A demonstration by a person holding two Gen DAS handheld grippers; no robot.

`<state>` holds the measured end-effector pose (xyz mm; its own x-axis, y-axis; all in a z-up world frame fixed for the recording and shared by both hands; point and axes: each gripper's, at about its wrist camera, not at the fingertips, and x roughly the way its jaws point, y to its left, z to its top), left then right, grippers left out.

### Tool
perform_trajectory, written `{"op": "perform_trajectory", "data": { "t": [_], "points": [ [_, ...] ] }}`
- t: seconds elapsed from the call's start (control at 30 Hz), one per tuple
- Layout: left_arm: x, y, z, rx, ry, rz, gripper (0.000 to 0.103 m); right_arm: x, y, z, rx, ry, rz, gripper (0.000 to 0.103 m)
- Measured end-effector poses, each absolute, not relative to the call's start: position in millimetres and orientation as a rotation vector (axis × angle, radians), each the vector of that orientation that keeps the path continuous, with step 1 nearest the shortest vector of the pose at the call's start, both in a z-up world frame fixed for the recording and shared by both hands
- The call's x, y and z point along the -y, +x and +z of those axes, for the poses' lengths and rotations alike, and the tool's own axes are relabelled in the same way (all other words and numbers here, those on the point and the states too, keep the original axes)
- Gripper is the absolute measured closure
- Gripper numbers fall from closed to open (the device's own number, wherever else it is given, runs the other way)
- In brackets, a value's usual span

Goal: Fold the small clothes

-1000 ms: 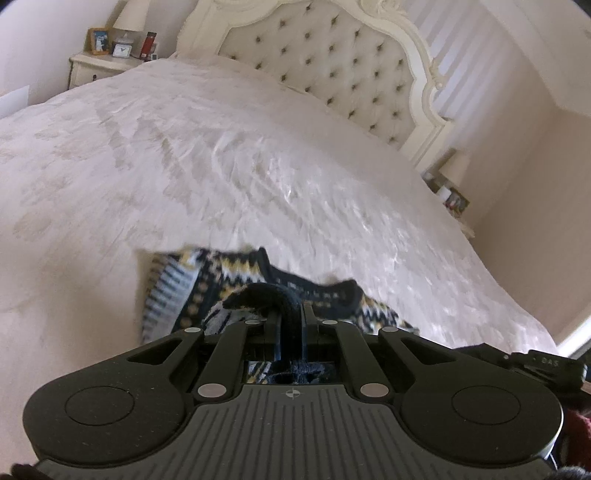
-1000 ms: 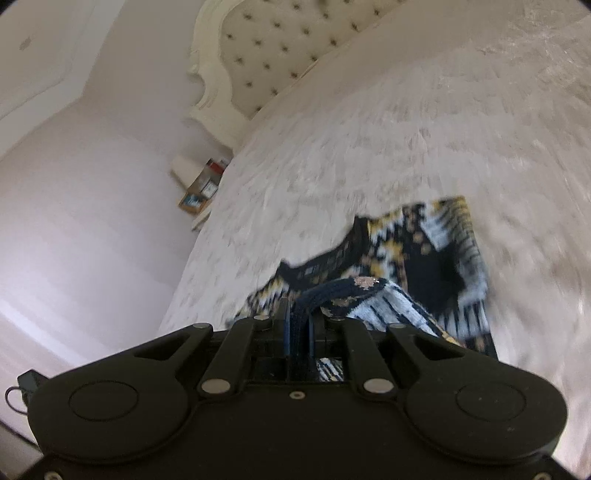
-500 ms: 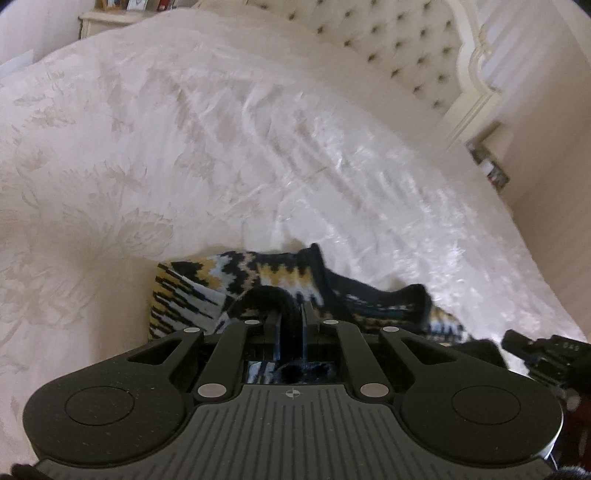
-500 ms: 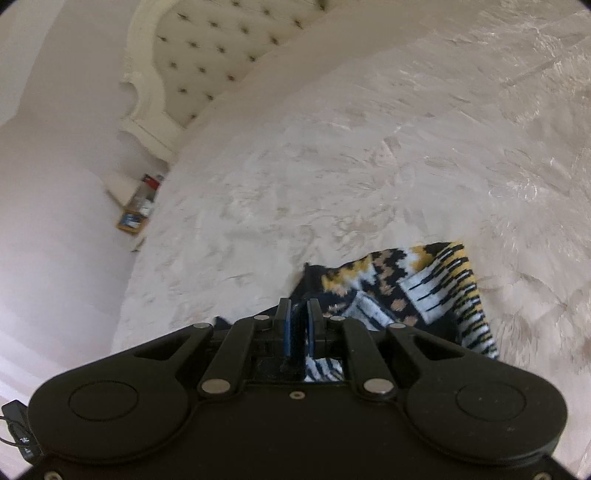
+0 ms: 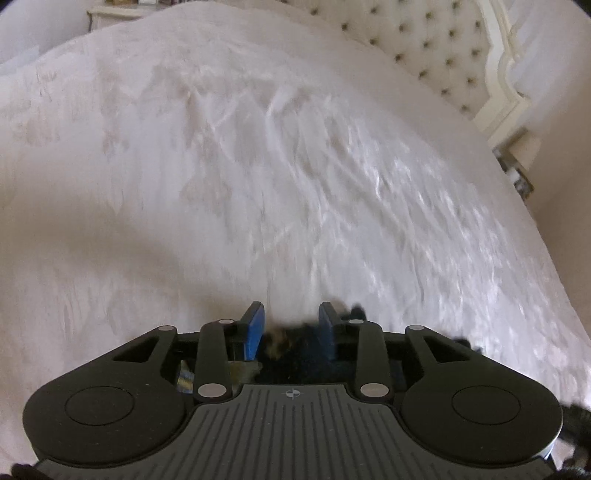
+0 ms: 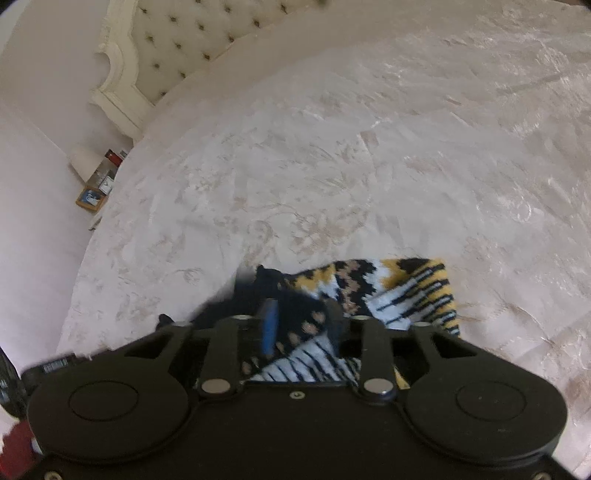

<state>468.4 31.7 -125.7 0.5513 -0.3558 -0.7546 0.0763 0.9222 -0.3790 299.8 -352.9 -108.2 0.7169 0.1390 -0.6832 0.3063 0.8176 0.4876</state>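
A small knitted sweater (image 6: 402, 291), patterned in black, yellow and white, lies folded on the white bedspread (image 6: 332, 166) right in front of my right gripper (image 6: 301, 314). That gripper is open, its jaws apart over the dark part of the sweater. In the left wrist view my left gripper (image 5: 291, 319) is open too, blue pads (image 5: 255, 325) spread. Only a dark bit of the sweater (image 5: 295, 339) shows between and below its fingers; the remainder is hidden under the gripper body.
The bedspread (image 5: 258, 166) stretches far ahead. A tufted cream headboard (image 5: 436, 48) stands at the back. A nightstand with a lamp and frames (image 6: 96, 181) sits beside the bed, another nightstand (image 5: 110, 13) at the far corner.
Both grippers were shut on the sweater and lowered it to the bed. Both have now opened and let go. The sweater lies under them.
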Motion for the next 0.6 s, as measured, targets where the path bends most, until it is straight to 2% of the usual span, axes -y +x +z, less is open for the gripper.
{"op": "perform_trajectory", "data": {
  "t": [0.13, 0.23, 0.6],
  "points": [
    [-31.7, 458.5, -105.2, -0.914, -0.305, -0.237, 0.069, 352.5, 302.5, -111.0, -0.811, 0.562, -0.069, 0.052],
    [-26.2, 438.4, -101.6, -0.933, -0.274, -0.223, 0.064, 352.0, 310.5, -115.3, -0.838, 0.495, -0.016, 0.044],
    [4.2, 376.3, -151.4, -1.105, -0.049, -0.226, 0.061, 346.8, 337.5, -127.3, -0.907, 0.305, 0.112, 0.043]
  ]
}}
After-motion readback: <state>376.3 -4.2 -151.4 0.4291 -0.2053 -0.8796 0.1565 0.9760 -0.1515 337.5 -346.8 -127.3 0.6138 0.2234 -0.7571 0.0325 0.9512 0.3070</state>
